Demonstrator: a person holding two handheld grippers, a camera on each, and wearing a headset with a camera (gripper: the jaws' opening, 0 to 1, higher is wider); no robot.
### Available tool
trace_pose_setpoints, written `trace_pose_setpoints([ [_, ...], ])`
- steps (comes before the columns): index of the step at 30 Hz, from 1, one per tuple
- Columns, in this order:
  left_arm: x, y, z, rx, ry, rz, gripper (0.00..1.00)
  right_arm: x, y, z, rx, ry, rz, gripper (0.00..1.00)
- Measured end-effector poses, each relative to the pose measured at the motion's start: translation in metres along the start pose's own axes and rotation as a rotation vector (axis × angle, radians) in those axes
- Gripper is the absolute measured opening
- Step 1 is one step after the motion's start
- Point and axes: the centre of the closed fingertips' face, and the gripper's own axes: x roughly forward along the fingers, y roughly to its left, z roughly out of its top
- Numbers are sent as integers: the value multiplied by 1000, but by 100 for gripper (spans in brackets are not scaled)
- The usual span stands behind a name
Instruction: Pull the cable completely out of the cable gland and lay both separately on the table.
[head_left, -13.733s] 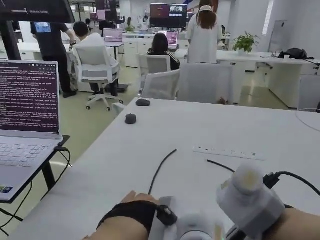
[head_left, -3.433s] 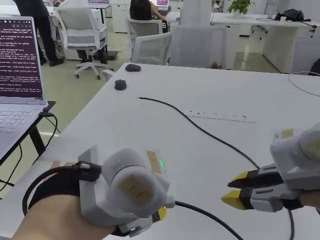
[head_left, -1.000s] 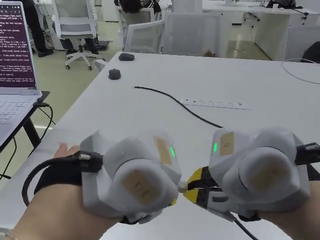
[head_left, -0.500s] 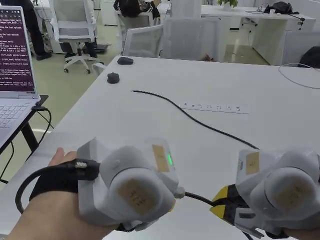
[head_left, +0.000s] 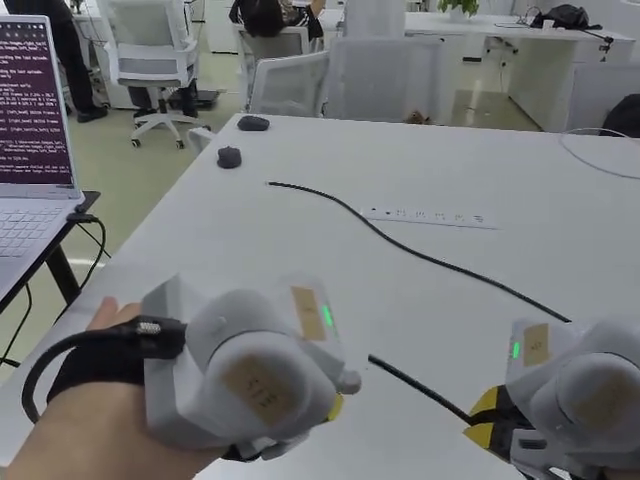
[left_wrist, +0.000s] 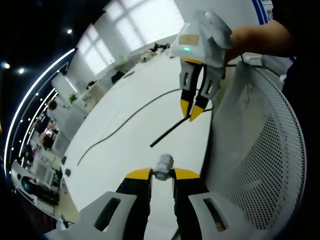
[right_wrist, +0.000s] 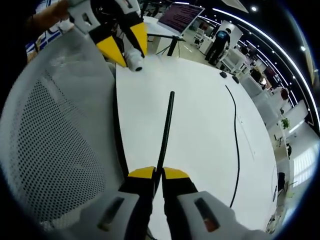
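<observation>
Up close in its own view, the left gripper (left_wrist: 161, 174) clamps the cable gland (left_wrist: 163, 164) between 2 jaws; the right gripper view shows the right gripper (right_wrist: 158, 174) pinching the bare-ended cable (right_wrist: 167, 120).

Black cable (head_left: 420, 254) out of grey gland (left_wrist: 163, 164) — ends near.

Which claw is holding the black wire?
The right gripper: its yellow-tipped jaws are shut on the black cable. The left gripper grips the small grey cable gland instead, and the cable is out of it.

Left tool (left_wrist: 163, 174) clamped; right tool (right_wrist: 159, 173) clamped; apart
</observation>
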Motion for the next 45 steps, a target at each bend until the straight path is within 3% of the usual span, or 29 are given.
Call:
trace_pose_setpoints([
  [4, 1, -2, -1, 1, 9, -8, 16, 22, -28, -26, 53, -4, 49, 3],
  [7, 2, -3, 0, 4, 10, -12, 16, 41, -52, -38, 189, -30, 106, 3],
  [10, 2, -3, 0, 6, 15, -12, 16, 60, -82, -50, 331, -59, 114, 3],
  [13, 1, -3, 1, 5, 18, -10, 16, 79, -116, -61, 451, -69, 59, 3],
  [17, 0, -4, -3, -7, 31, -13, 16, 96, -141, -78, 574, -60, -1, 4],
  [19, -1, -3, -6, -10, 43, -12, 16, 101, -153, -90, 590, -42, -53, 4],
  [21, 0, -2, -9, -21, 47, -16, 16, 104, -159, -100, 588, -16, -70, 5],
  [24, 2, -1, -10, -42, 45, -32, 16, 97, -169, -112, 575, 21, -118, 9],
  [26, 4, 2, -10, -45, 45, -36, 16, 89, -173, -108, 577, -6, -130, 11],
  [28, 8, 6, -9, -38, 48, -48, 16, 75, -172, -98, 594, -74, -126, 12],
  [33, 20, 17, -5, 14, 48, -71, 16, 42, -155, -93, 586, -148, -148, 12],
  [39, 44, 29, -3, 83, 43, -116, 16, -4, -107, -98, 616, -213, -168, 12],
  [41, 55, 29, -5, 79, 44, -149, 16, -19, -93, -98, 639, -239, -181, 12],
  [43, 66, 23, -11, 22, 64, -221, 16, -34, -80, -94, 669, -288, -187, 13],
  [45, 79, 22, -15, 15, 63, -254, 16, -46, -67, -94, 674, -298, -196, 12],
])
